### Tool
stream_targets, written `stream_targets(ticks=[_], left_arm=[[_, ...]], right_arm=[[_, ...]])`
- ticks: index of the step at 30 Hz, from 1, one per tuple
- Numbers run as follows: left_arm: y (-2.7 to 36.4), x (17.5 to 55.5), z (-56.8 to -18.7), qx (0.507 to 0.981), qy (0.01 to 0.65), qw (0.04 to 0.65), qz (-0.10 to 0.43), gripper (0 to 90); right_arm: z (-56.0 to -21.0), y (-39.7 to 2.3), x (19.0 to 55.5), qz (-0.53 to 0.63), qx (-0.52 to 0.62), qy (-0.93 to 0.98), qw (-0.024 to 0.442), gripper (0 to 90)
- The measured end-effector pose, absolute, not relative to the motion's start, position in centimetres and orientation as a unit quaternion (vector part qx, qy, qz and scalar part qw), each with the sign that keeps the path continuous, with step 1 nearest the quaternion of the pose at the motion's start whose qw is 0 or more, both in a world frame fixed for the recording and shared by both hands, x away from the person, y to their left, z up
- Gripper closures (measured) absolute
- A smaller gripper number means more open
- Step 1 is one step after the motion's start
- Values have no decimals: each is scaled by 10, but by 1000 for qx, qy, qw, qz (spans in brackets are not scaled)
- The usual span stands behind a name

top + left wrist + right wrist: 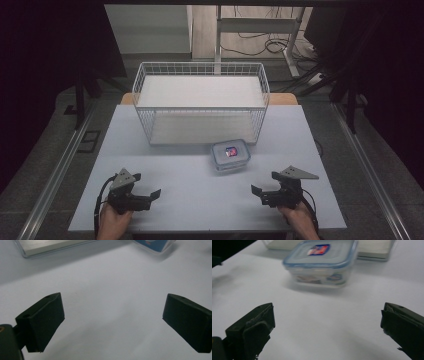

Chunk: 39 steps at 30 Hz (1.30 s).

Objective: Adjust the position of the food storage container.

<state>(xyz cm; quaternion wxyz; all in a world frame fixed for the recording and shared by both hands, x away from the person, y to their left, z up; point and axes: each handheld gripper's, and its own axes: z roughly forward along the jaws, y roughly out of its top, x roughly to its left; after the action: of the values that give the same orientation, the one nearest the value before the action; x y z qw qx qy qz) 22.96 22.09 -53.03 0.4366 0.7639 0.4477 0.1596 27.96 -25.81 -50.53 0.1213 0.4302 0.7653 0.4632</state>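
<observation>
A clear plastic container (230, 155) with a blue-rimmed lid and a red and blue label sits shut on the white table (190, 200), just in front of a white wire basket (200, 100). My left gripper (146, 185) rests low at the table's front left, open and holding nothing. My right gripper (266, 183) stands open at the front right, its jaws wide apart. In the right gripper view the container (322, 260) lies ahead of the open gripper (327, 315), well apart from it. In the left gripper view the open gripper (112, 307) faces bare table, with the container's corner (152, 245) at the top right.
The wire basket has nothing in it; its base (50, 246) shows at the top of the left gripper view and behind the container (374, 250) in the right gripper view. Metal rails (60, 165) run along both sides of the table. Cables and a desk frame (260, 30) lie beyond.
</observation>
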Motion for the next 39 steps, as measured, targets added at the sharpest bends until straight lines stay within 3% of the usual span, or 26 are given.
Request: stream_targets(ticks=[17, 20, 26, 27, 28, 29, 35, 39], left_arm=[[212, 235, -538, 783, 426, 425, 158, 25], [214, 236, -539, 781, 432, 423, 156, 26], [215, 236, -538, 778, 436, 424, 157, 27], [215, 237, -538, 778, 436, 424, 158, 27], [216, 237, -538, 777, 436, 427, 158, 28], [216, 237, -538, 777, 436, 427, 158, 28], [214, 240, -537, 771, 442, 435, 142, 33], [210, 243, -536, 774, 443, 432, 138, 34]], right_arm=[[-511, -253, 289, 415, 407, 808, 97, 22], [-509, -253, 291, 417, 406, 807, 97, 107], [-494, -249, 296, 426, 393, 808, 105, 377], [-488, -248, 299, 421, 380, 815, 116, 500], [-486, -247, 301, 420, 373, 818, 126, 563], [-486, -247, 301, 420, 373, 818, 126, 563], [-478, -248, 321, 421, 362, 821, 131, 835], [-476, -245, 341, 420, 376, 815, 133, 892]])
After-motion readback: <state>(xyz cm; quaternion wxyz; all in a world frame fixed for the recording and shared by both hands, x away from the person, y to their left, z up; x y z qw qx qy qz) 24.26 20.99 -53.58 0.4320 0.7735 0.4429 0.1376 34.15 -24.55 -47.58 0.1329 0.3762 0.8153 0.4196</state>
